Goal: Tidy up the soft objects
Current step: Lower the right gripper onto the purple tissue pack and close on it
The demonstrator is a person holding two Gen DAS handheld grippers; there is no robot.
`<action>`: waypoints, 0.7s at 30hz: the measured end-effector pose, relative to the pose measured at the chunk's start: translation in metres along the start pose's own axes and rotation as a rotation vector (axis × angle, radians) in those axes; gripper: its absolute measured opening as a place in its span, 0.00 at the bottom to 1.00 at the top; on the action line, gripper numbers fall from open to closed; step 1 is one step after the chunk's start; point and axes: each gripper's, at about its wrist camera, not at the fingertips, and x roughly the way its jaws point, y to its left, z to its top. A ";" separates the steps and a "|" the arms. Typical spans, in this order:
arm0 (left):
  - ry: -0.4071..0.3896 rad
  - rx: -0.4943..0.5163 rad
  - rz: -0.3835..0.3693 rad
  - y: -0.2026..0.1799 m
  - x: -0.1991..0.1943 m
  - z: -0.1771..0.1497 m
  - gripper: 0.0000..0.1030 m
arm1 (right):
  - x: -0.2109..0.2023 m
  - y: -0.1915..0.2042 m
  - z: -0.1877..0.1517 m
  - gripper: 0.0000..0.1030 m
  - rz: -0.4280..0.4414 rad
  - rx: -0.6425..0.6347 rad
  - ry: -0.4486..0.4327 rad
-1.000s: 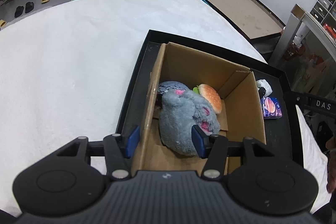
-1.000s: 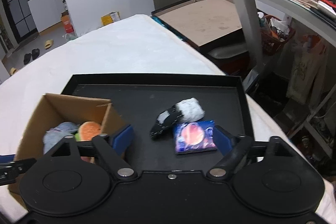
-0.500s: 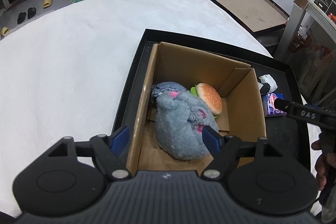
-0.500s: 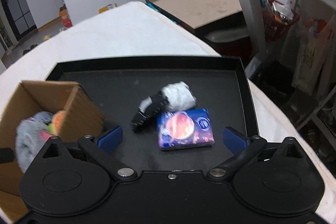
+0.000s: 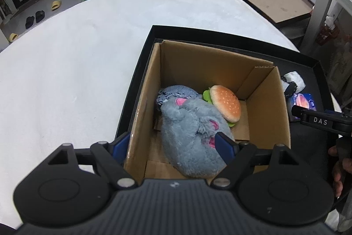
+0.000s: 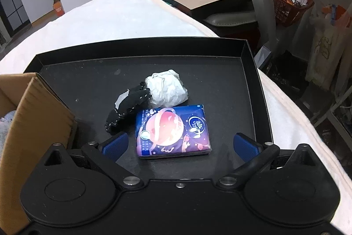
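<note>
Hovering over the open brown cardboard box (image 5: pixel 259 102), the left tongs (image 5: pixel 173 147) stand open, their jaws having just been opening; the blue left pad sits outside the box's left wall and the right pad lies against the fluffy grey plush toy (image 5: pixel 191 138), which rests loose on the box floor, gripped by nothing; a soft burger-shaped plush (image 5: pixel 225 102) leans against the grey toy's far side, and a blue-grey knitted item (image 5: pixel 176 91) shows behind it; the box stands in the left part of a shallow black tray (image 6: pixel 253 72) on a white fleecy worktop (image 5: pixel 77 58). The right tongs (image 6: pixel 180 142) are spread wide, jaws just opened further, holding nothing; a blue-and-purple tissue pack with a planet print (image 6: pixel 173 131) lies flat on the tray floor between the two blue pads, touching neither; just beyond it lie a crumpled white paper wad (image 6: pixel 167 89) and a black fabric piece with white stitching (image 6: pixel 127 109), touching one another.
</note>
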 end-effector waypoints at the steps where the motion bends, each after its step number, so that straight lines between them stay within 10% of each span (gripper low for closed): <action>1: 0.003 0.002 0.009 -0.001 0.001 0.000 0.79 | 0.000 -0.001 -0.001 1.00 0.006 0.001 -0.002; 7: 0.008 0.000 0.036 -0.006 0.005 0.001 0.79 | 0.007 -0.004 -0.006 0.72 0.037 0.007 0.028; 21: 0.012 -0.010 0.010 0.001 -0.003 -0.002 0.79 | -0.025 -0.014 -0.018 0.70 0.071 0.116 0.040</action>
